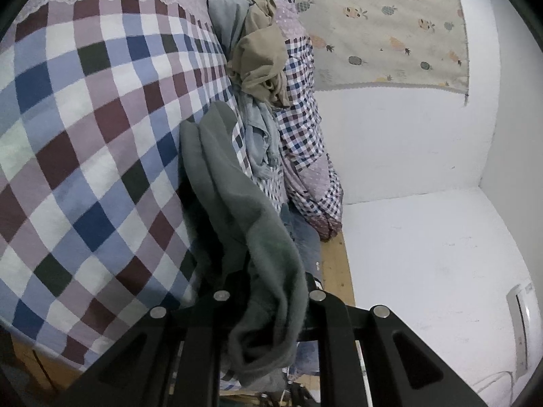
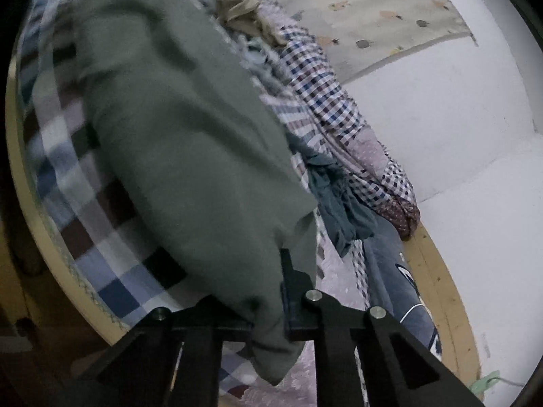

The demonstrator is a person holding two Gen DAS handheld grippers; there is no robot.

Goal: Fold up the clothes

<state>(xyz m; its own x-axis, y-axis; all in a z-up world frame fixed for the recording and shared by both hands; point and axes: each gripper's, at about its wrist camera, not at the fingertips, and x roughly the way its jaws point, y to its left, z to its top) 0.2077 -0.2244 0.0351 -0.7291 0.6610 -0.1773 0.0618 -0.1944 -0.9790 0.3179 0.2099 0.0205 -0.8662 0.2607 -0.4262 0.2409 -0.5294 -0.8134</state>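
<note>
both my left hand-held gripper [image 1: 268, 291] and right hand-held gripper [image 2: 271, 308] were clamped on the grey-green garment [image 2: 190, 142], lifted unfolded over the checked bed [image 1: 85, 142], with a crumpled pile [image 1: 261, 68] left beside it.

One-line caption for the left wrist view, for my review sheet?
Left gripper holding a bunched grey-green garment above a checked bedspread, unfolded clothes piled along the wall.
</note>
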